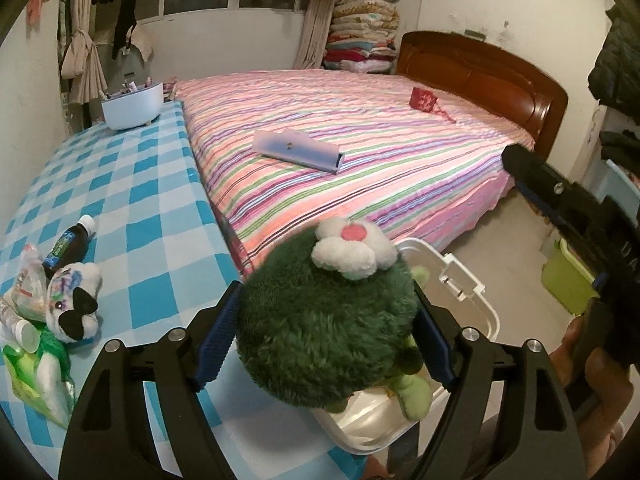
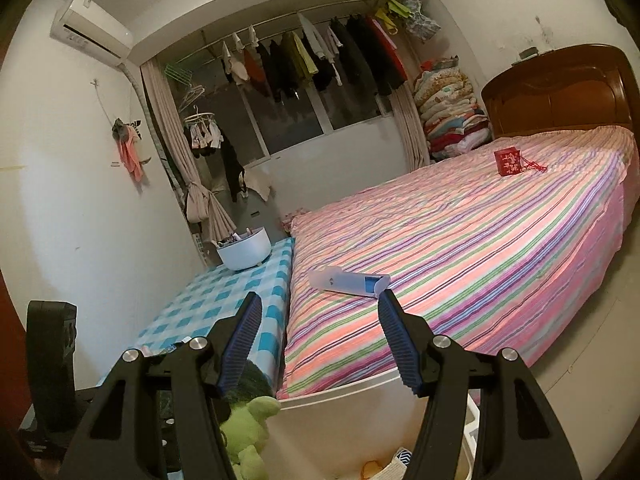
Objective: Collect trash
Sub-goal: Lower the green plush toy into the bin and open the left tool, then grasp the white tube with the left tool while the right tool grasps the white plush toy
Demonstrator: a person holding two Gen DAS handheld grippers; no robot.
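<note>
Right now the left gripper (image 1: pixel 324 320) has a fluffy green plush toy (image 1: pixel 320 328) between its two blue pads, in the lower middle of the left wrist view. Its jaws stand wide, one on each side of the toy. The left pad looks a tiny bit away from the fur, and the right pad sits right against it, so I cannot tell if the toy is squeezed or already let go.

The toy hangs over the white bin (image 1: pixel 472 292), whose open lid and rim peek out behind and under it. I think it is held there so it can drop inside.

The right gripper (image 2: pixel 320 344) has its jaws apart with nothing between them. It points across the striped bed (image 2: pixel 480 240). I think it is just waiting out of the way. At the bottom of its view you can see the bin (image 2: pixel 344 420) and the toy's light green legs (image 2: pixel 248 428).

More things wait at the lower left of the left wrist view, on the blue checked cloth (image 1: pixel 152 184): a dark bottle (image 1: pixel 66 244), a small panda toy (image 1: pixel 74 304) and a green wrapper (image 1: pixel 36 376).
</note>
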